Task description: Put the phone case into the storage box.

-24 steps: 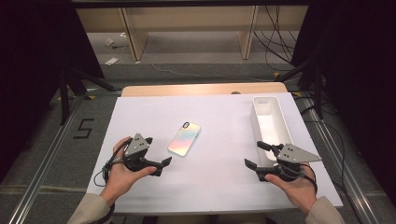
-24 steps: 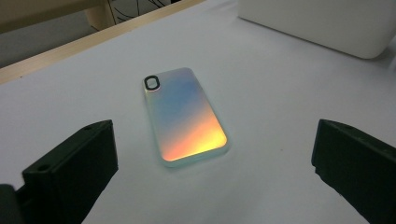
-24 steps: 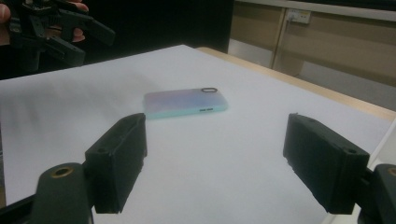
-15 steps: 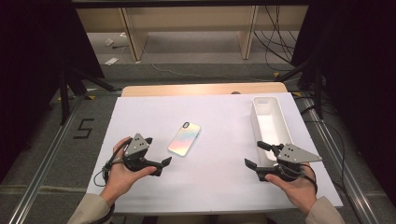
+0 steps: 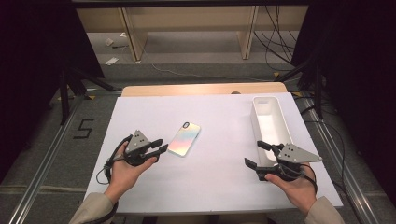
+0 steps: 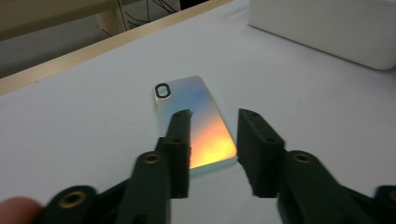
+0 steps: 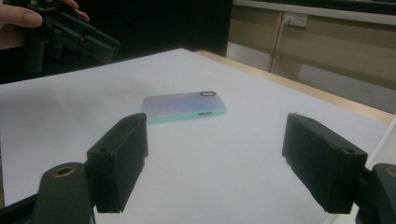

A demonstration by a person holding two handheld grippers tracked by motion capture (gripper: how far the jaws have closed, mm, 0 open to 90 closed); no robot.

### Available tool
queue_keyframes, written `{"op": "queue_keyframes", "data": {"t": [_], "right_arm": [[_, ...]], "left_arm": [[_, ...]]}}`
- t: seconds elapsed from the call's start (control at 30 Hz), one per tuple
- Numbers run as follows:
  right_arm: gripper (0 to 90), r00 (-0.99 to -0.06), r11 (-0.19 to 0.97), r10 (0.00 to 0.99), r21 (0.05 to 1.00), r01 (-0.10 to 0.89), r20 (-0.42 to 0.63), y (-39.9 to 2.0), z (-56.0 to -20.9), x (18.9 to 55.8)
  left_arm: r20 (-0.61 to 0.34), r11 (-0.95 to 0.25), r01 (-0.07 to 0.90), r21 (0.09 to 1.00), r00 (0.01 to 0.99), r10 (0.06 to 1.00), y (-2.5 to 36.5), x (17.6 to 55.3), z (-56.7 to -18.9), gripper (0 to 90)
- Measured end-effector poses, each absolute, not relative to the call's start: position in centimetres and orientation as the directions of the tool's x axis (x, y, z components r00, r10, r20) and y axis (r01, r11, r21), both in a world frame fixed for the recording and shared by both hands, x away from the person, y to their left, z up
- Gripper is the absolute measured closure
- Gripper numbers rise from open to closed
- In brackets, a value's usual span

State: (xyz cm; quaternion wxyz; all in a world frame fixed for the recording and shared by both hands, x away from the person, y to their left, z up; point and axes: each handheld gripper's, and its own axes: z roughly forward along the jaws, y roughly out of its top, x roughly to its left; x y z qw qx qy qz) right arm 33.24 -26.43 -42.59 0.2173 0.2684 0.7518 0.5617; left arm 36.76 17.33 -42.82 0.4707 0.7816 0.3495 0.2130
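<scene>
An iridescent phone case (image 5: 184, 139) lies flat, camera hole away from me, on the white sheet just left of centre. My left gripper (image 5: 162, 145) hovers at its near left edge. In the left gripper view its jaws (image 6: 215, 114) stand a narrow gap apart with nothing pinched, and the phone case (image 6: 196, 126) lies just beyond the tips. My right gripper (image 5: 254, 154) rests at the front right with its jaws spread wide and nothing between them. The right gripper view (image 7: 217, 126) looks across at the phone case (image 7: 184, 106) and the left gripper (image 7: 70, 32) farther off.
A long white tray (image 5: 268, 100) stands at the right side of the sheet, just beyond my right gripper, and shows at the top right in the left gripper view (image 6: 327, 28). The wooden table edge (image 5: 201, 88) runs along the back. Floor, rails and cables surround the table.
My left gripper has edged slightly forward toward the phone case. The right gripper, the phone case and the tray have stayed put.
</scene>
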Motion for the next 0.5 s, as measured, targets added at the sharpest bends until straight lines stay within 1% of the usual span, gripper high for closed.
{"op": "queue_keyframes", "data": {"t": [0.03,0.1,0.13,0.5], "right_arm": [[23.2,-0.761,0.225,0.649,0.961,0.161,-0.024,-26.4,-42.6,33.3],[23.3,-0.76,0.222,0.65,0.961,0.165,-0.02,-26.4,-42.6,33.3],[23.4,-0.76,0.222,0.65,0.961,0.165,-0.019,-26.4,-42.6,33.3],[23.6,-0.757,0.217,0.653,0.962,0.164,-0.018,-26.5,-42.7,33.3]], "left_arm": [[0.007,-0.318,0.35,0.881,0.664,0.748,17.1,36.9,-42.8,80.4],[0.007,-0.332,0.361,0.871,0.667,0.745,16.7,37.1,-42.9,89.6],[0.003,-0.355,0.381,0.854,0.677,0.736,16.0,37.5,-43.1,89.7],[-0.036,-0.425,0.451,0.785,0.717,0.696,11.8,39.8,-44.9,89.8]]}}
